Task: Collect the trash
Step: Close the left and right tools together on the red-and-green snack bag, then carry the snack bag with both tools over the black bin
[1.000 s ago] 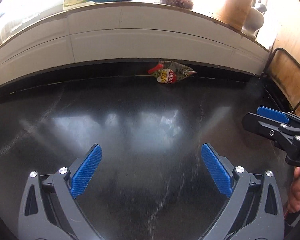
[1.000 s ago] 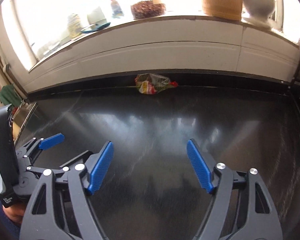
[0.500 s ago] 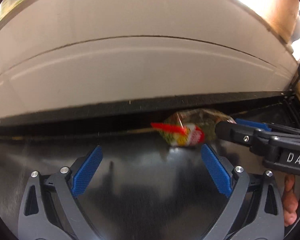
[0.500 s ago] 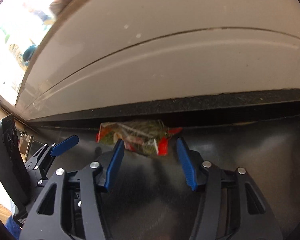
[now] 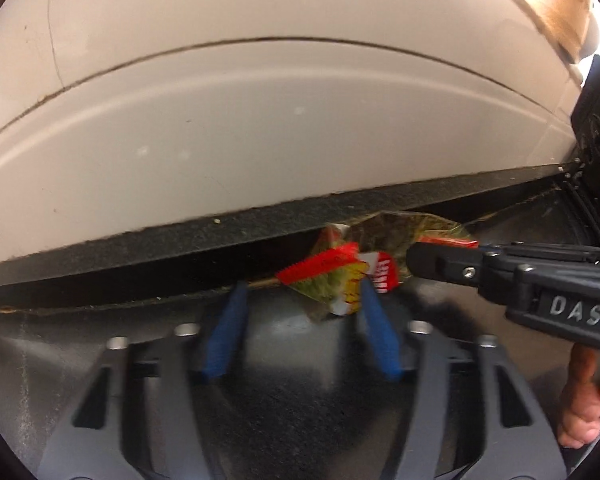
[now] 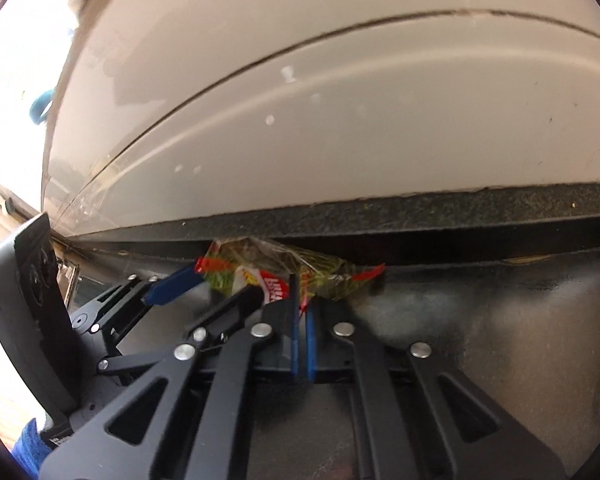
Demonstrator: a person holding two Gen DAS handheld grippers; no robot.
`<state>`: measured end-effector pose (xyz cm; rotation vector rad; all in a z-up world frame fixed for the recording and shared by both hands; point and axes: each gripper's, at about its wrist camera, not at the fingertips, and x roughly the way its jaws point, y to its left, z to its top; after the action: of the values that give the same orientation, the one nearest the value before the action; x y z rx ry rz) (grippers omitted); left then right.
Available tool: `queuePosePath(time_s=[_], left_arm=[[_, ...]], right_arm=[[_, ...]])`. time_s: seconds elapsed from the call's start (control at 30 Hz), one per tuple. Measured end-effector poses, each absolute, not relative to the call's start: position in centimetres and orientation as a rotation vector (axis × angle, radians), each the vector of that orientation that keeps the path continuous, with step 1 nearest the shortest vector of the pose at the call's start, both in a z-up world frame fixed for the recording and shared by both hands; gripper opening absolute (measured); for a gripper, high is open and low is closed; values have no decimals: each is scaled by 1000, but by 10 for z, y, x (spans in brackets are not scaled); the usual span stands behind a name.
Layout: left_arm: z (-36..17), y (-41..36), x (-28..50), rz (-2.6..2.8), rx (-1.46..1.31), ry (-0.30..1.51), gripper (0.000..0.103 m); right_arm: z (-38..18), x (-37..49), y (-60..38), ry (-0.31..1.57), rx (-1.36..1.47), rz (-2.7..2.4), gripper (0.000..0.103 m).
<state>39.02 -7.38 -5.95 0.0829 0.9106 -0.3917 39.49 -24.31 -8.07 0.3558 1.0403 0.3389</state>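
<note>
The right gripper (image 6: 300, 300) pinches the wrapper (image 6: 276, 268) at the far counter (image 6: 480, 340) edge; the left gripper (image 5: 300, 304), half-open, straddles its left end.

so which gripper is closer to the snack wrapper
Right. The right gripper is shut on the snack wrapper; the left gripper is open, its fingers around the wrapper's other end.
</note>
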Motion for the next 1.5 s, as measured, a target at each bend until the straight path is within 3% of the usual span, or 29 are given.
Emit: queuePosePath(time_s=[0.07,0.1,0.27,0.57,0.93,1.27,1.5], left_arm=[[-55,-71,384,-398,68,910,30],[-52,-70,382,-401,75,906,20],[-32,-60,349,-405,71,877,12],[7,6,244,-334,41,837,10],[34,146,8,18,-49,776,10],[1,294,-208,444,-275,822,10],[-50,350,-273,576,-396,893,10]], right_arm=[[-78,387,-237,1030,343,344,2],[-76,384,-234,1026,338,346,2],[-53,351,-214,977,302,370,2],[-11,246,-149,931,218,486,2],[24,66,35,909,15,928,2],[-4,-94,209,984,-193,1337,2],[-51,-174,277,1056,-362,1436,2]])
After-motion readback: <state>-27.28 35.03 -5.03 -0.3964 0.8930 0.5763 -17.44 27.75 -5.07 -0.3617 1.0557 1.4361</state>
